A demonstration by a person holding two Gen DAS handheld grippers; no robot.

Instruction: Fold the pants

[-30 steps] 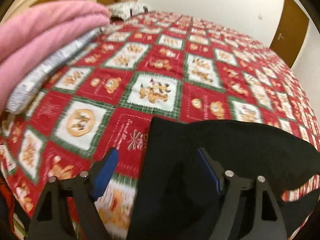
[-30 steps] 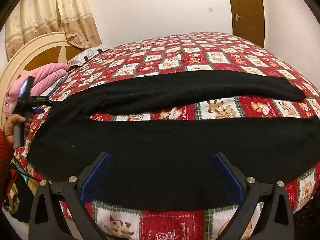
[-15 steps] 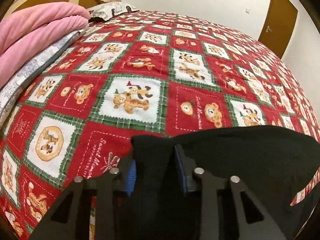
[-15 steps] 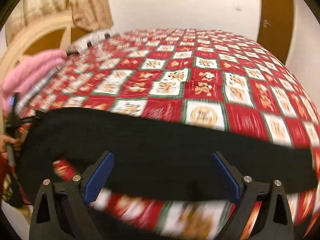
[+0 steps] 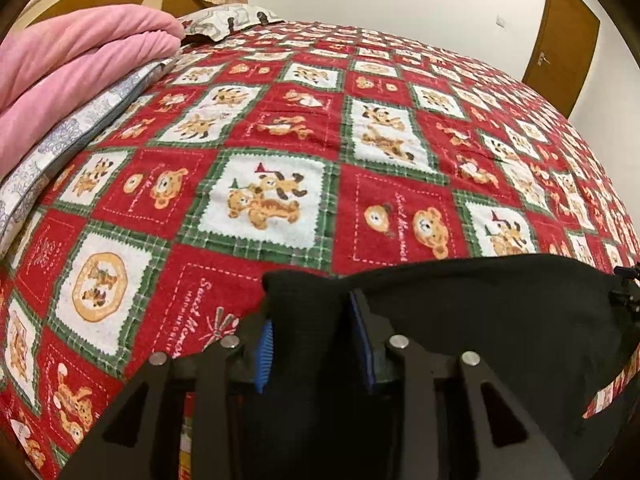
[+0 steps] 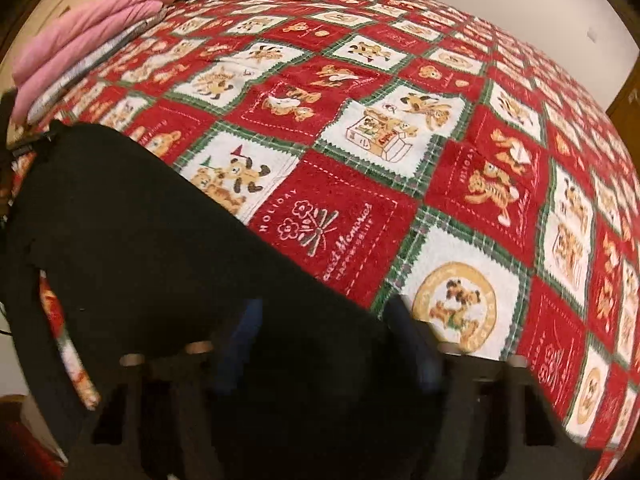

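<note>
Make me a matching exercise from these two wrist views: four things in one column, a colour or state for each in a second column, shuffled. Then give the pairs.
Things:
1. left gripper
2. pants
3. folded blanket
4. door

Colour or state:
A. pink, stacked near the headboard
B. brown, in the far wall
C. black, partly lifted off the quilt
D. shut on black cloth

Pairs: 1-D, 2-C, 3-A, 4-B

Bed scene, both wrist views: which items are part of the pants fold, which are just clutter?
In the job:
- black pants
- left gripper, jaws shut on the pants
- right gripper, blurred, pants between its jaws
- quilt, the folding surface

Lying about:
- pink blanket
- patterned pillow
- door
</note>
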